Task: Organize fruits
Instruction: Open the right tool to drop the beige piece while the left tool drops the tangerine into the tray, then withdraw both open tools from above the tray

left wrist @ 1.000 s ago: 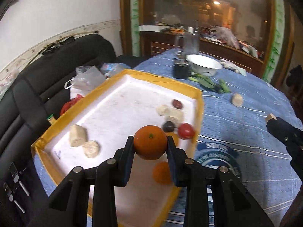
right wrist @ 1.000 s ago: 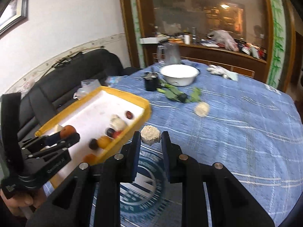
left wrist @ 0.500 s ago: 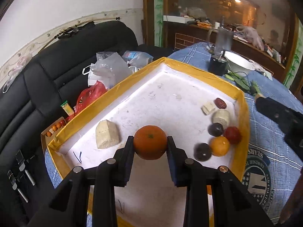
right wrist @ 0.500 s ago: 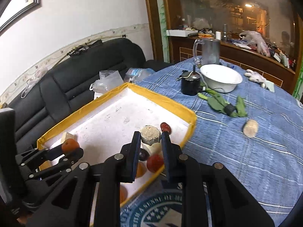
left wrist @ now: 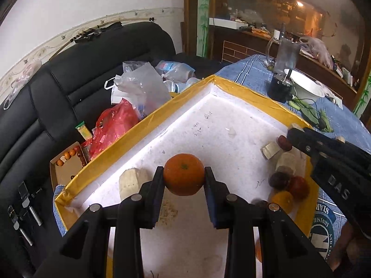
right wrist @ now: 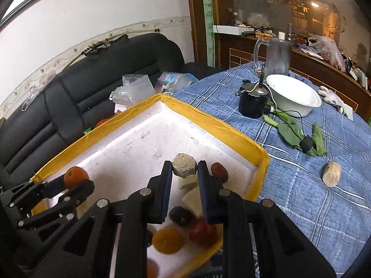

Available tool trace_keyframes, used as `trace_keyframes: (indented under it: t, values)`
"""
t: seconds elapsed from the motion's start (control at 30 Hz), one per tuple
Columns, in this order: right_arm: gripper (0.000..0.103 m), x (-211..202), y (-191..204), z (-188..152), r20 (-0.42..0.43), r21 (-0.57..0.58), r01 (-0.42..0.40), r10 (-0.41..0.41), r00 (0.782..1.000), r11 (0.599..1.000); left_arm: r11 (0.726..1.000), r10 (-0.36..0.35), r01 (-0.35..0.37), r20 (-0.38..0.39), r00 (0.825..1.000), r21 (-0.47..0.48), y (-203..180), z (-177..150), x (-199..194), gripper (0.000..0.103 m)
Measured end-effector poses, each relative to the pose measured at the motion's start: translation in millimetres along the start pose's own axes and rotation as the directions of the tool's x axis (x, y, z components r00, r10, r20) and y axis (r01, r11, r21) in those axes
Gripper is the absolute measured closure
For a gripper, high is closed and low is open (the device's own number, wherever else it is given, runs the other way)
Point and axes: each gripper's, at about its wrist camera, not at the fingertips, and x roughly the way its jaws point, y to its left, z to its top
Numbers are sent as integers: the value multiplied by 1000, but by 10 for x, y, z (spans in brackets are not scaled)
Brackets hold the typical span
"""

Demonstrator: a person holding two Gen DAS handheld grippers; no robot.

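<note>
Left gripper point(left wrist: 184, 180) clamped on tangerine point(left wrist: 183, 177), over foam tray point(left wrist: 148, 118) near corner; right gripper point(right wrist: 184, 169) pinching beige chunk point(right wrist: 184, 168), above fruit cluster point(right wrist: 183, 227) by tray's table-side rim.

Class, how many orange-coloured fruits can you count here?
3: orange in left gripper; yellow-orange fruit beside red fruit; blurred orange fruit half hidden under right gripper. More may be hidden.
</note>
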Motion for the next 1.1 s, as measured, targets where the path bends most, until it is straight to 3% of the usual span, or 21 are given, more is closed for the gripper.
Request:
trace_keyframes:
  t: [0.2,0.27,0.33,0.4,0.47,0.53,0.63,0.77,1.1]
  values:
    - [78,197,21,28,-41,-26,13,-14,999,1000,1000,8,-8,-26,1000,0,24,-10,55,70]
    - [72,253,33,19,-59,-39,30,-32,998,999,1000,5,-6,-52,999,-16,49,-15,81,69]
    - [39,266,43,5,-69,-58,54,-58,996,997,999,9,-11,-66,998,-39,78,-12,88,66]
    - [34,194,41,-1,-47,-73,74,-78,996,995,998,5,-8,-54,999,-60,117,-19,47,38]
    - [31,59,26,1,-24,-88,100,-102,994,991,997,55,-55,-6,998,-62,136,-24,-63,19]
    - [15,-90,10,-2,-1,-98,120,-121,993,988,992,106,-101,66,992,-74,172,-44,-212,18]
    - [0,-382,-8,-72,37,-105,127,-124,992,986,993,74,-68,66,995,-98,240,-53,-319,13]
    - [0,-807,-2,-314,69,-135,130,-121,990,982,992,56,-47,79,995,-120,278,-127,-472,0]
    - [0,-1612,-63,-954,99,-106,69,-58,993,992,995,81,-72,149,986,-64,124,-306,-788,0]
